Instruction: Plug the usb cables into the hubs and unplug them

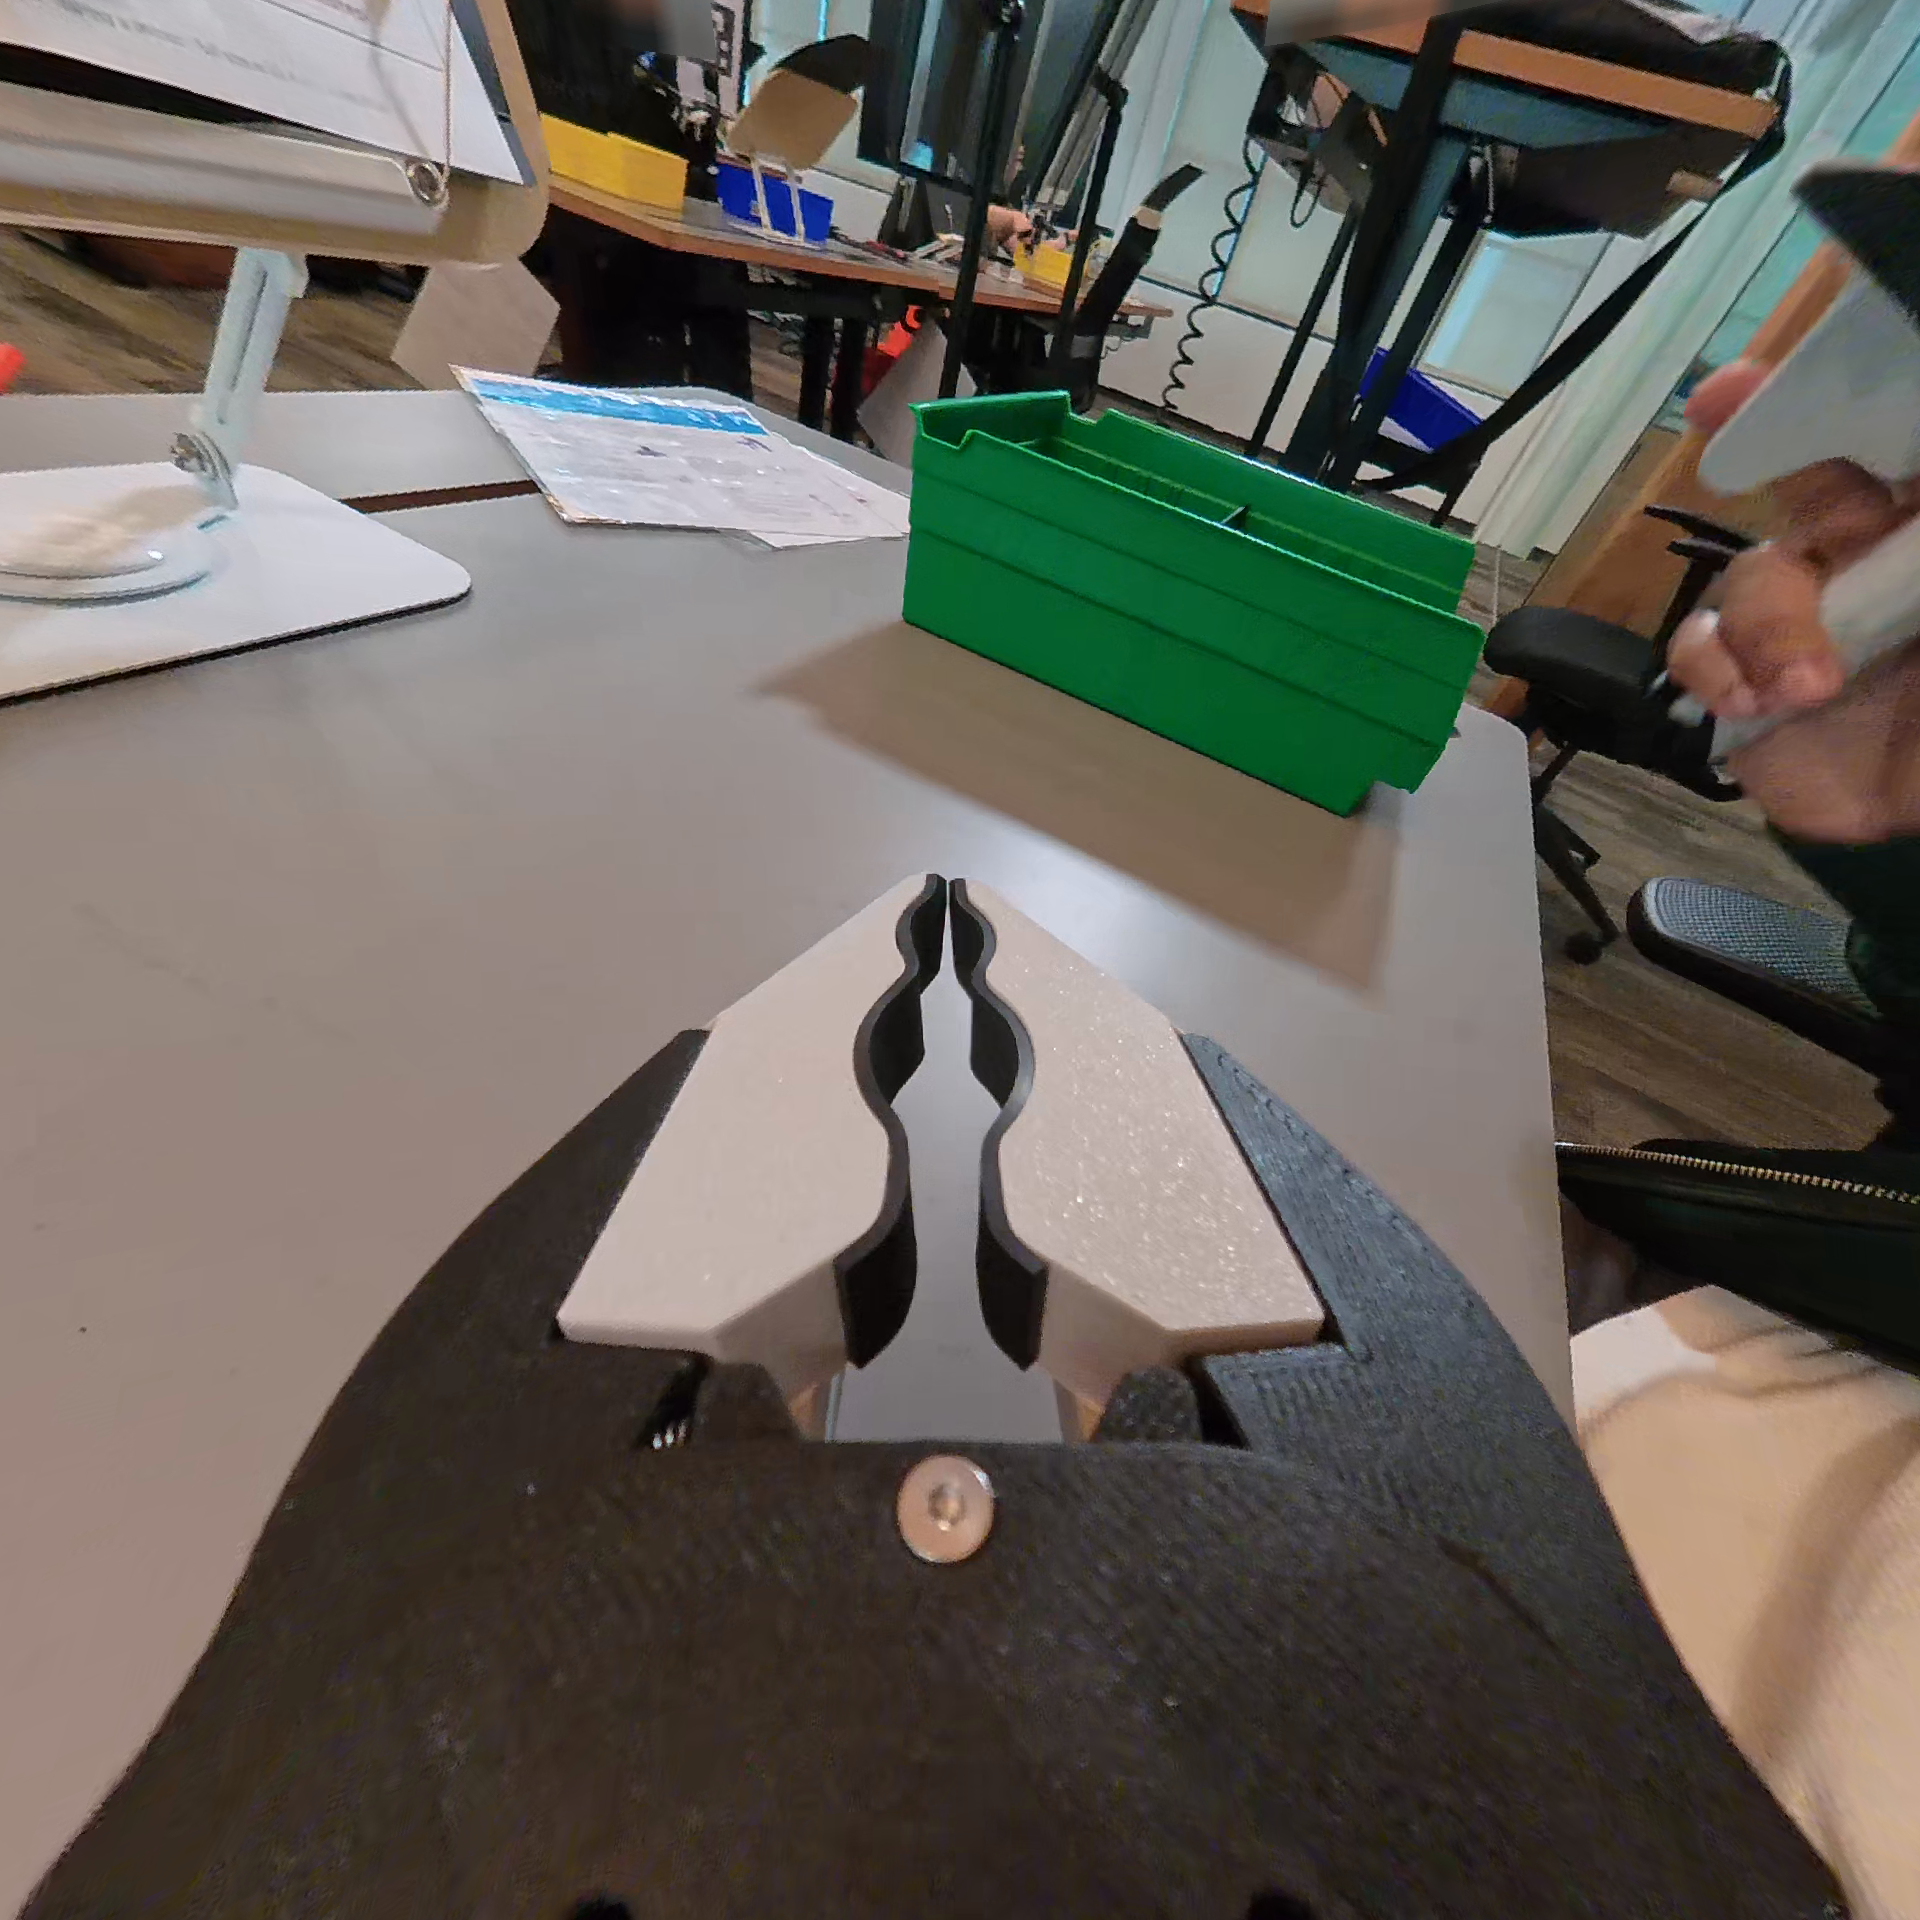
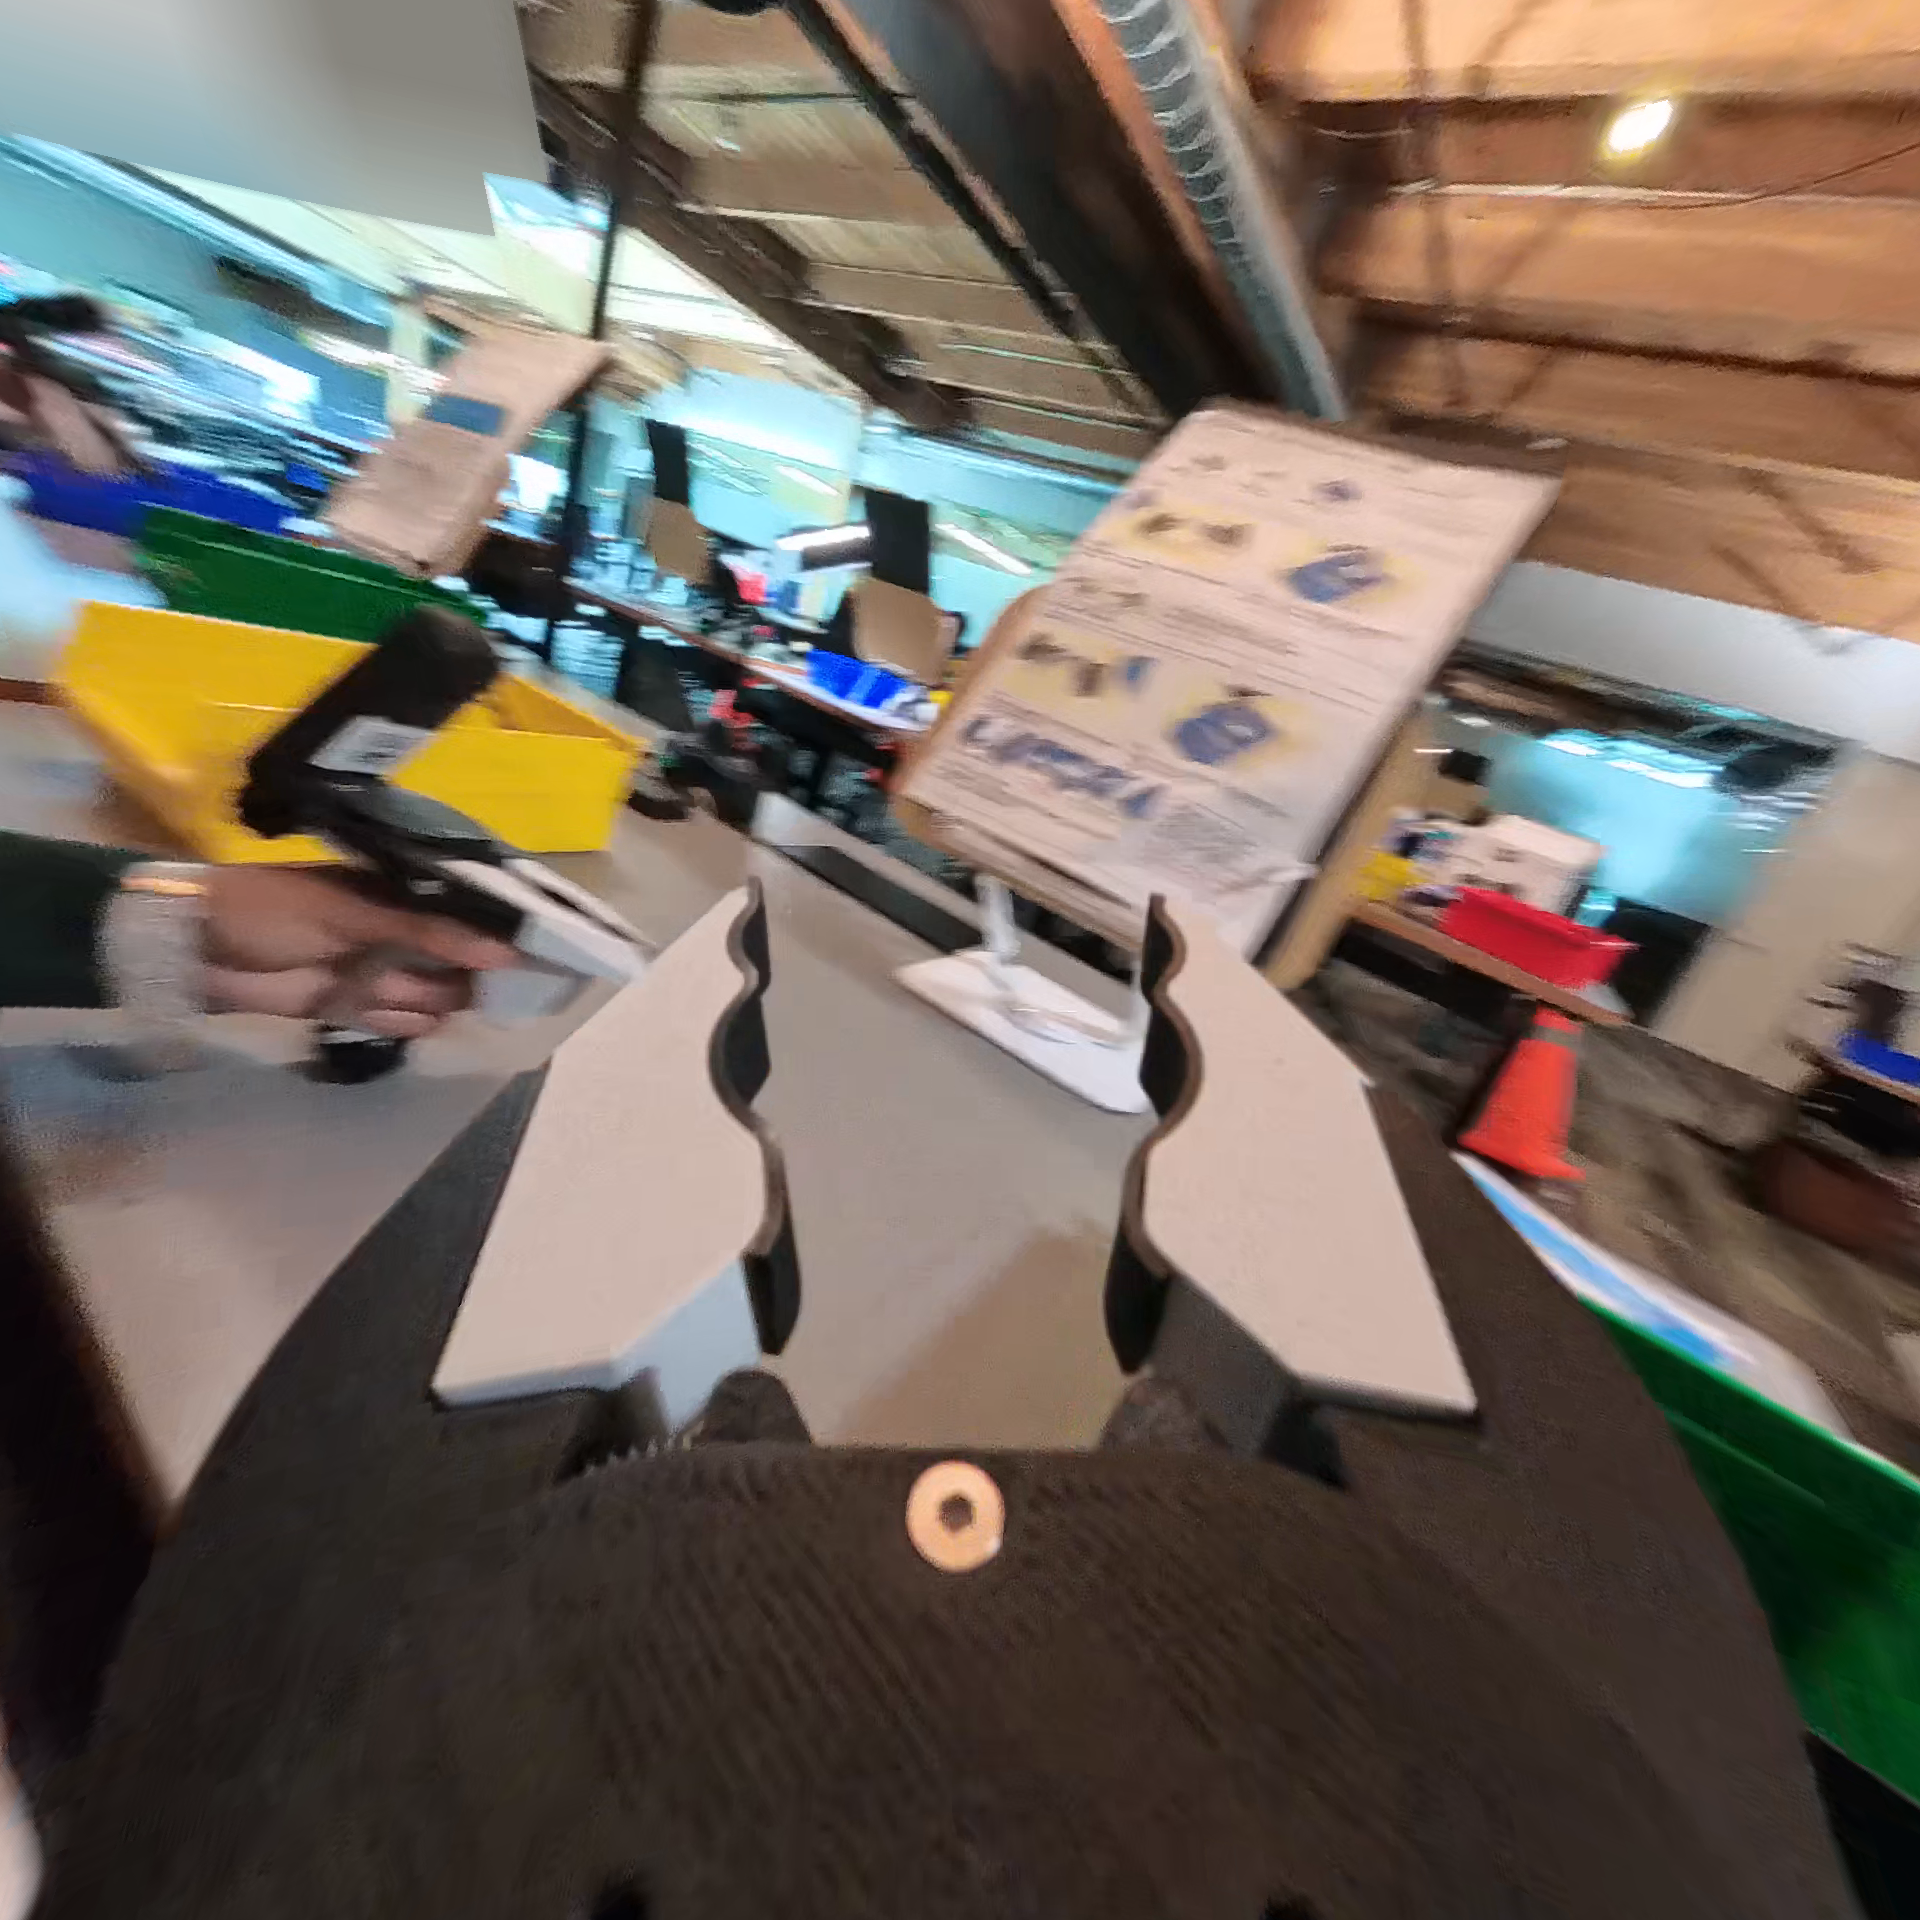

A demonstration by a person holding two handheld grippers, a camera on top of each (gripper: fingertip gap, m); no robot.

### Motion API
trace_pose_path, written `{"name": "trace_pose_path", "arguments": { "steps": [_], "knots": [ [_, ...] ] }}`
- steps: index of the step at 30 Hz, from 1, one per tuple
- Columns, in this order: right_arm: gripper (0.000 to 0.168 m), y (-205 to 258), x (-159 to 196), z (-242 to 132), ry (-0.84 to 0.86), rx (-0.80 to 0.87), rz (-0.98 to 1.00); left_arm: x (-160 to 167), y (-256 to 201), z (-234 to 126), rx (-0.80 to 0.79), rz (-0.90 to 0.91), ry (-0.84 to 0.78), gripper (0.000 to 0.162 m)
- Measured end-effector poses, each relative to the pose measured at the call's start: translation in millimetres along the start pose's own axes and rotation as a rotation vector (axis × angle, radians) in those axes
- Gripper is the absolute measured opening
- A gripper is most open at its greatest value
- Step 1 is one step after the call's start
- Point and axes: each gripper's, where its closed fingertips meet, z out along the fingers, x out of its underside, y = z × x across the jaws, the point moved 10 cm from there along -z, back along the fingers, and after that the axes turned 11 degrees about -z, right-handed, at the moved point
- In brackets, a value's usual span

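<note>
No cable or hub is visible, so plugging has not begun. The left gripper (image 1: pixel 948 883) is closed and empty above the tabletop (image 1: pixel 623 790); the right gripper (image 2: pixel 956 925) is open and empty. Next, I think, both must find the cables, perhaps in the green bin (image 1: pixel 1184 582).

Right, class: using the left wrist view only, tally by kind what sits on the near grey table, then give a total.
Green bin: 1
White stand: 1
Pile of printed sheets: 1
Total: 3
</note>
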Motion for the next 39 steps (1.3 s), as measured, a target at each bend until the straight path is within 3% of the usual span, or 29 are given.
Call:
{"name": "trace_pose_path", "arguments": {
  "steps": [3, 5, 6, 9, 10, 12, 15, 16, 19, 24, 26, 29, 31, 35, 39],
  "knots": [
    [0.056, 44, 14, 26, 0.049, -0.16, 0.022, 0, 1, -1, 0.002, -0.009, -0.004, 0.0],
    [0.012, 61, 27, 34, 0.121, -0.243, -0.002, -1, 2, -1, 0.0, -0.012, -0.007, 0.0],
    [0.0, 65, 32, 36, 0.136, -0.277, 0.001, -1, 3, -1, -0.001, -0.014, -0.009, 0.0],
    [0.021, 65, 42, 38, 0.102, -0.319, 0.122, -2, 3, -2, -0.007, -0.012, -0.018, 0.0],
    [0.021, 62, 45, 38, 0.098, -0.325, 0.177, -3, 3, -3, -0.01, -0.005, -0.024, 0.0],
    [0.004, 56, 51, 36, 0.101, -0.337, 0.251, -9, 3, -7, -0.024, 0.019, -0.051, 0.001],
    [0.018, 50, 55, 33, 0.109, -0.328, 0.255, -31, 5, -25, -0.08, 0.061, -0.124, 0.009],
    [0.015, 50, 54, 33, 0.108, -0.328, 0.254, -42, 6, -35, -0.114, 0.079, -0.154, 0.013],
    [0.003, 50, 53, 32, 0.076, -0.341, 0.296, -85, 10, -83, -0.248, 0.113, -0.29, 0.02],
    [0.023, 51, 59, 36, 0.119, -0.348, 0.321, -139, 31, -199, -0.563, 0.069, -0.485, 0.021],
    [0.028, 52, 62, 38, 0.137, -0.347, 0.331, -136, 51, -241, -0.699, 0.035, -0.426, 0.042],
    [0.031, 52, 64, 40, 0.154, -0.346, 0.341, -106, 92, -283, -1.005, 0.001, -0.13, 0.072],
    [0.031, 53, 65, 41, 0.167, -0.345, 0.34, -81, 116, -296, -1.162, -0.036, 0.083, 0.072],
    [0.031, 53, 68, 43, 0.207, -0.322, 0.331, -51, 142, -284, -1.096, -0.197, 0.212, 0.078],
    [0.032, 50, 73, 42, 0.246, -0.293, 0.341, -32, 161, -267, -1.163, -0.184, 0.381, 0.082]
  ]
}}
